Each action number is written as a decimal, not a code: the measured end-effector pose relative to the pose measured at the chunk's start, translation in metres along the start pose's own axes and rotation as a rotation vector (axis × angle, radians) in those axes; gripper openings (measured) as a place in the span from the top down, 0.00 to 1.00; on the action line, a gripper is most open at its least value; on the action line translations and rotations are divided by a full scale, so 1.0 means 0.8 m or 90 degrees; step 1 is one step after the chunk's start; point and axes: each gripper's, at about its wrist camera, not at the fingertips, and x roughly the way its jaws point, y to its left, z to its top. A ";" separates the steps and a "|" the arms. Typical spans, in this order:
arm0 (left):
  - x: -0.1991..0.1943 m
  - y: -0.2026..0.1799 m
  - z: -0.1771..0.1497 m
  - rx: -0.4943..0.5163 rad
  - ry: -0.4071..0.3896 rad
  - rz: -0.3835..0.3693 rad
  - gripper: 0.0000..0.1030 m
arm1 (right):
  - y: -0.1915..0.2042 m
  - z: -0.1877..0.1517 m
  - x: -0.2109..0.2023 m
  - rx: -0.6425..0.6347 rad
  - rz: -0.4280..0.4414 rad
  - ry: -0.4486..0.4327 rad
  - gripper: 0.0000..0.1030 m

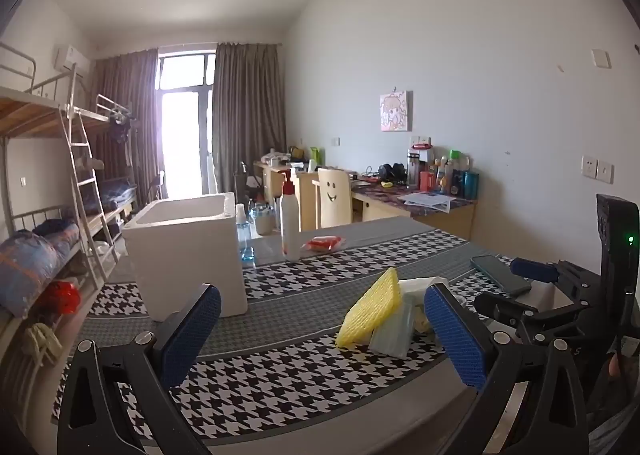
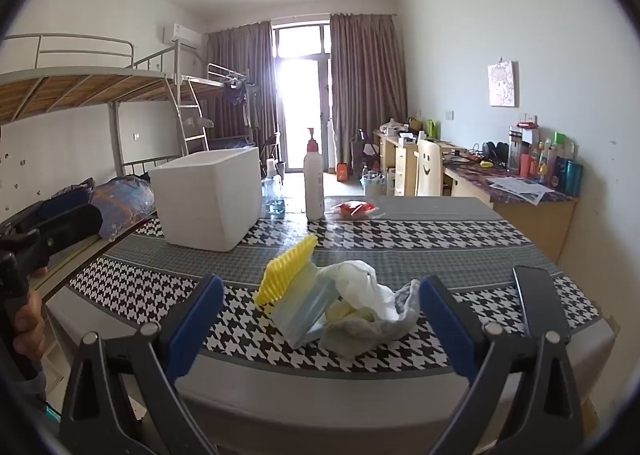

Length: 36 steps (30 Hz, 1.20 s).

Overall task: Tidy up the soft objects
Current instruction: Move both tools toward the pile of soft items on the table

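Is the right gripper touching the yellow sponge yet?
Apart. The right wrist view shows the right gripper open, its fingertips short of the yellow sponge, with tablecloth visible between.

Window (image 2: 302,95) glare — sharp, fisheye-warped edges

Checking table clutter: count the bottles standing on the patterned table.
2: a white pump bottle at the far edge, and a clear bottle with blue liquid beside the white foam box, which may hide others.
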 end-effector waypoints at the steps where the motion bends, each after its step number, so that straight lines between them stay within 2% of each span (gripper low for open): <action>1: 0.000 -0.002 0.001 -0.001 -0.003 0.009 0.01 | 0.000 0.000 0.000 0.003 0.000 0.001 0.03; 36: 0.008 0.006 -0.004 -0.011 0.001 -0.006 0.01 | 0.004 -0.001 0.000 0.002 -0.019 -0.001 0.03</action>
